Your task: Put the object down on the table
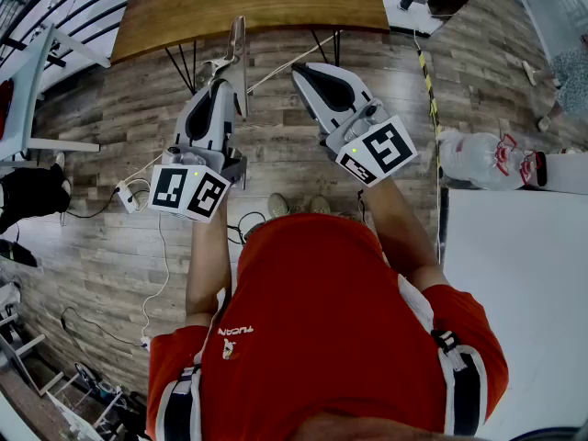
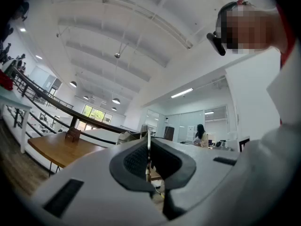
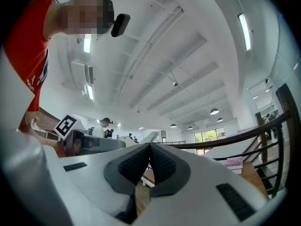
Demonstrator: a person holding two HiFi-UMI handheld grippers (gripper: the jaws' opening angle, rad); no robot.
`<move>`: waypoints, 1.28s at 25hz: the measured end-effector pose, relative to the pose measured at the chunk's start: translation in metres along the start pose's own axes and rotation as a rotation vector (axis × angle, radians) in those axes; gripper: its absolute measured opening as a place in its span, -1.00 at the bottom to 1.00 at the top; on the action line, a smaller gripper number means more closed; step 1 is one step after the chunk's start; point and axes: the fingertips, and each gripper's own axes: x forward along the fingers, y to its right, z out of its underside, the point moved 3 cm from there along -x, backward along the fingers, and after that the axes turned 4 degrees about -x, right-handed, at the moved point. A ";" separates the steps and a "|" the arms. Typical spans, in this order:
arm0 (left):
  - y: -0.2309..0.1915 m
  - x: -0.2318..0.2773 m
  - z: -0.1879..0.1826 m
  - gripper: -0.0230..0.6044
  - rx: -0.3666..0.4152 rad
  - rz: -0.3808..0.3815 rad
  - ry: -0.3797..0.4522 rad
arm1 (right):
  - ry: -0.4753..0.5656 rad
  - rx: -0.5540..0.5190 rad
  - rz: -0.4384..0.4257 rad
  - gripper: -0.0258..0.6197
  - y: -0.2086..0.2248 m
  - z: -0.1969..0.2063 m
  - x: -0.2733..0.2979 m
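In the head view I hold both grippers out over the wooden floor, short of a brown wooden table [image 1: 248,3]. My left gripper [image 1: 219,70] is shut on a thin flat grey object [image 1: 239,49] whose far end rises past the jaw tips toward the table edge. In the left gripper view the object shows edge-on as a pale thin line [image 2: 148,142] pinched between the dark pads of the left gripper [image 2: 149,149]. My right gripper [image 1: 303,72] is shut with nothing in it, and in the right gripper view its pads meet at the tip [image 3: 149,147].
The wooden table stands on black hairpin legs [image 1: 179,62]. A white table [image 1: 514,283] fills the right side, with a clear plastic bag [image 1: 482,159] beside it. Cables and a power strip [image 1: 133,194] lie on the floor at left. A person stands far off [image 2: 201,134].
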 end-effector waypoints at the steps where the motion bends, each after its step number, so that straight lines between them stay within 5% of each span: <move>1: 0.001 0.000 0.000 -0.90 0.001 0.001 0.000 | 0.001 -0.001 -0.001 -0.84 0.000 0.000 0.000; 19: -0.014 0.000 0.006 -0.90 -0.013 0.013 0.002 | -0.005 0.009 0.005 -0.84 -0.002 0.010 0.009; 32: -0.101 -0.016 -0.024 -0.90 -0.042 0.072 -0.003 | -0.053 -0.030 0.081 -0.84 -0.025 0.025 0.080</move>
